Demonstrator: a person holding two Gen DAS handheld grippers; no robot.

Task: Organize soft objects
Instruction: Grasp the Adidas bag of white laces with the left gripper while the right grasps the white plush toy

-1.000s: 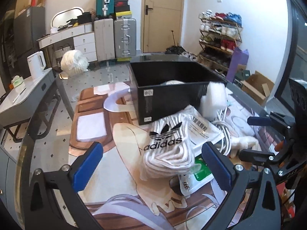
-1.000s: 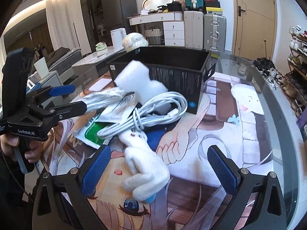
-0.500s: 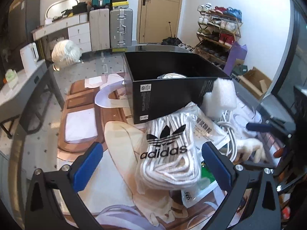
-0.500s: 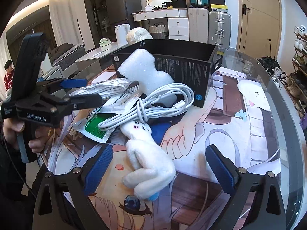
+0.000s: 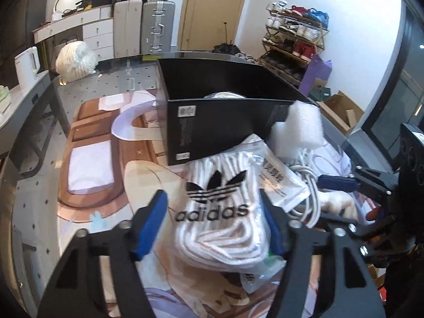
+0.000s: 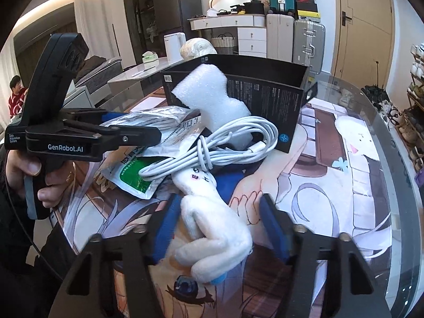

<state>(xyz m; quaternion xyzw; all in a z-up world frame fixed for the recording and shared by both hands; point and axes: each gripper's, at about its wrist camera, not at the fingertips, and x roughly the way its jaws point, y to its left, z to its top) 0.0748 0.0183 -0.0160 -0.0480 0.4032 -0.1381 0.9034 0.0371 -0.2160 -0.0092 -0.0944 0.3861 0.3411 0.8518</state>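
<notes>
A clear bag of white Adidas socks [image 5: 220, 212] lies against the black box [image 5: 220, 122]. My left gripper [image 5: 212, 225] straddles it with jaws closing; the right pad meets the bag and a sliver of mat shows at the left pad. A white plush toy [image 6: 212, 222] lies on the printed mat between the pads of my right gripper [image 6: 217, 222], whose jaws are closing too; the left pad is at the toy and a gap remains on the right. A white foam piece [image 6: 212, 98] leans on the box, over a coiled white cable [image 6: 225, 145].
A green-and-white pouch [image 6: 135, 177] lies under the cable. Something white sits inside the box [image 5: 224, 95]. A hand [image 6: 39, 169] holds the left gripper's handle. The glass table's rim [image 6: 384, 137] curves round on the right, with suitcases and a shoe rack beyond.
Both pairs of jaws have narrowed from wide apart to close around their objects. The left gripper has moved forward and down over the sock bag. The right gripper has stayed put.
</notes>
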